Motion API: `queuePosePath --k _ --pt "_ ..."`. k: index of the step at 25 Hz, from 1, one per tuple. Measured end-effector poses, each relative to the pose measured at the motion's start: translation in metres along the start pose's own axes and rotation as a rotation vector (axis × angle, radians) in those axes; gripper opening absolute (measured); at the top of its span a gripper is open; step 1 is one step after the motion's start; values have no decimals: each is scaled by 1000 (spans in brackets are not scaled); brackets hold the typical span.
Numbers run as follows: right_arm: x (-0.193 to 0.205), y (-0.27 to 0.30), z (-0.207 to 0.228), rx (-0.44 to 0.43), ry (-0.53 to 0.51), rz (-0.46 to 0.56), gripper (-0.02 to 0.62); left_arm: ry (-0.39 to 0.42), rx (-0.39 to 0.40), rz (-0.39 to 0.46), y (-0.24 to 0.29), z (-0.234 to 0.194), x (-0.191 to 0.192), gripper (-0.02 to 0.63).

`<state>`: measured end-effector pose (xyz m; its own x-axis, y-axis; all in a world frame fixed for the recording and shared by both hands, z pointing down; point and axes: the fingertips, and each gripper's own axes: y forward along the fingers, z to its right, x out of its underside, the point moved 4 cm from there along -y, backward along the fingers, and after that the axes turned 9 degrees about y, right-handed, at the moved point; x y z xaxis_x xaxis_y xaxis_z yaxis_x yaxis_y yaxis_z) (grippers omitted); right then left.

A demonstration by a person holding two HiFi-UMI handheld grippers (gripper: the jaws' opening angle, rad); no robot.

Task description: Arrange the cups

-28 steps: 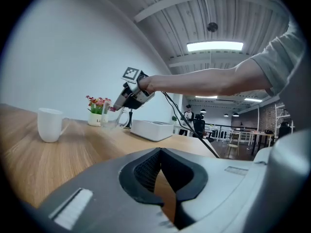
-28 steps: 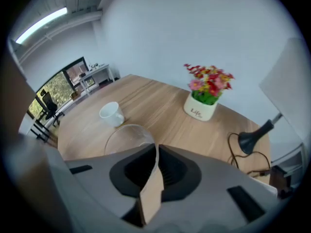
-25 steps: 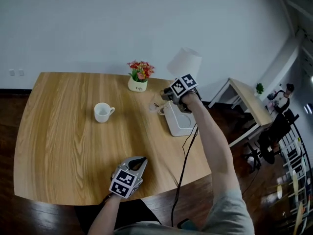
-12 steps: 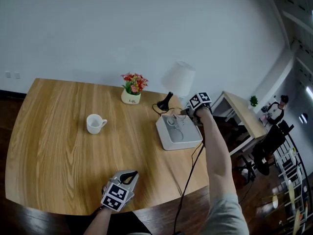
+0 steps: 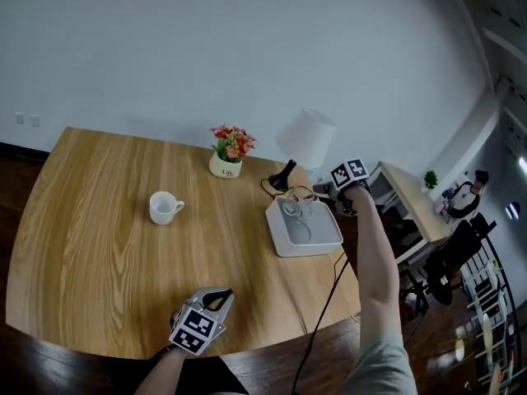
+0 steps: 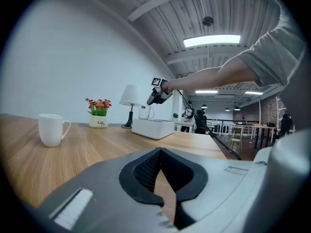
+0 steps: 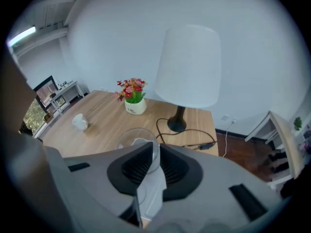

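Note:
A white mug (image 5: pixel 164 207) stands alone on the wooden table (image 5: pixel 90 245), left of centre. Over the far part of the white tray (image 5: pixel 319 244) hangs my right gripper (image 5: pixel 323 194). The thin rim of a clear glass cup (image 7: pixel 135 141) runs between its jaws. Those jaws have just been opening, and a narrow gap shows beside the glass wall. At least one more clear cup (image 5: pixel 290 210) seems to lie in the tray. My left gripper (image 5: pixel 218 297) rests near the table's front edge, shut and empty, pointing across the table at the mug (image 6: pixel 51 129).
A lamp (image 5: pixel 306 138) with a white shade stands just behind the tray, and its black cable (image 7: pixel 189 142) loops beside it. A flower pot (image 5: pixel 226 164) sits at the back. Past the table's right edge are a side desk (image 5: pixel 408 179) and a seated person (image 5: pixel 463 196).
My right gripper has carried the glass cup to the right, from the tray's far left corner to over its far right part. The left gripper has stayed put.

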<state>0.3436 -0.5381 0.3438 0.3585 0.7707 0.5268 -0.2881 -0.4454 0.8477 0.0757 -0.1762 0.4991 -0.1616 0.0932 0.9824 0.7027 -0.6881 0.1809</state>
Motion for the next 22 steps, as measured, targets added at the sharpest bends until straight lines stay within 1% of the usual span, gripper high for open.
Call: queuePosePath --k 2,4,6,9,11,12,13,14,15,16,19,20,21,22 --pt "-13 -19 -18 -26 -51 51 62 -8 -3 0 0 0 -1 9" --pt "-25 -29 -58 -111 -131 105 61 -10 -8 4 0 0 -3 9" --pt "-28 -25 -110 -214 -232 137 61 -8 -6 14 2 -2 -4 9" --pt "-19 11 -195 -353 -399 122 63 -16 3 27 4 -2 -3 9" --pt "-11 44 -248 -423 -476 85 66 -28 5 28 4 0 -1 9" --pt "-8 60 -273 -453 -502 67 91 -33 4 28 4 0 -1 9" --pt "-6 76 -296 -476 -521 49 149 -36 3 30 3 -1 -2 9" --pt "-6 90 -317 -491 -538 33 213 -39 1 33 3 -2 -2 9" --pt "-6 102 -336 -496 -557 19 241 -44 0 35 3 -3 -2 9" --pt "-6 114 -353 -494 -579 6 244 -49 0 34 3 -3 -2 9" --pt "-10 139 -393 -468 -640 -24 237 -56 4 31 2 -4 -2 9" --pt "-12 146 -402 -454 -653 -32 214 -53 3 31 2 -4 -2 9" --pt "-15 152 -410 -441 -662 -41 158 -50 2 31 2 -3 -3 9" --pt "-16 158 -415 -432 -668 -56 153 -46 1 32 2 -3 -3 9"
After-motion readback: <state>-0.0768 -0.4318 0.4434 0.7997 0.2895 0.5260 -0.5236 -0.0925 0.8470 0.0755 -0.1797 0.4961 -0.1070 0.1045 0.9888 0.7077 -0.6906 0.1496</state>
